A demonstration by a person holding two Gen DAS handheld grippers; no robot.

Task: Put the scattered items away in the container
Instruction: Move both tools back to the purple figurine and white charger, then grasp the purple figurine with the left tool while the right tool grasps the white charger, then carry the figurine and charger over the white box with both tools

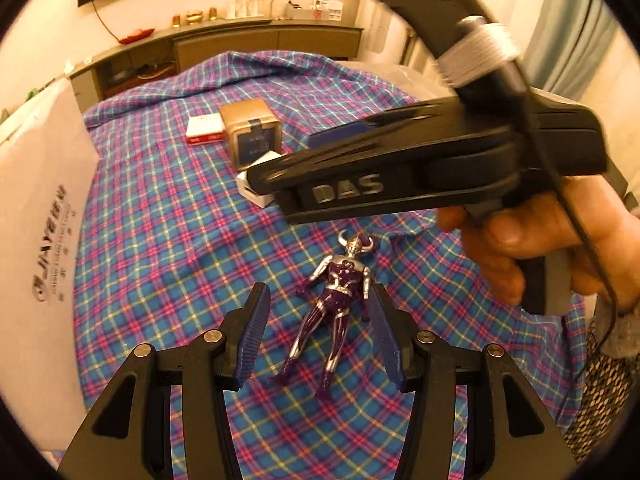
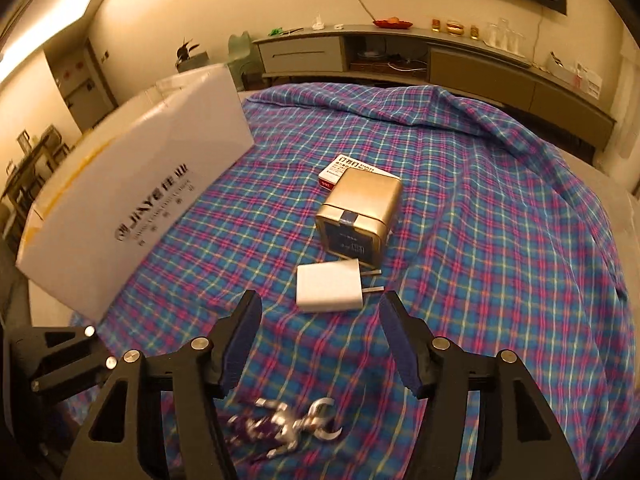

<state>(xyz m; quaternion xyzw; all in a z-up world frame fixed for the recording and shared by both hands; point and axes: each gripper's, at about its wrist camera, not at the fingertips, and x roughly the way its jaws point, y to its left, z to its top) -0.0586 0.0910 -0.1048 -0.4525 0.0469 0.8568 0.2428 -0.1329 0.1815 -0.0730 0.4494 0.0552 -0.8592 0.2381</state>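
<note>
A purple and silver horned toy figure (image 1: 336, 300) lies on its back on the plaid cloth, between the fingers of my open left gripper (image 1: 318, 306), which hovers over it. It also shows blurred in the right wrist view (image 2: 288, 430). My right gripper (image 2: 320, 320) is open and empty, just short of a white plug charger (image 2: 330, 286). Behind the charger stand a gold tin box (image 2: 358, 210) and a small red and white box (image 2: 344, 172). The white cardboard container (image 2: 132, 196) stands at the left edge of the bed.
The plaid cloth (image 2: 500, 220) covers the whole bed. A long grey sideboard (image 2: 440, 60) with small items runs along the far wall. In the left wrist view the right gripper's body and the hand holding it (image 1: 400, 168) cross above the figure and hide part of the charger.
</note>
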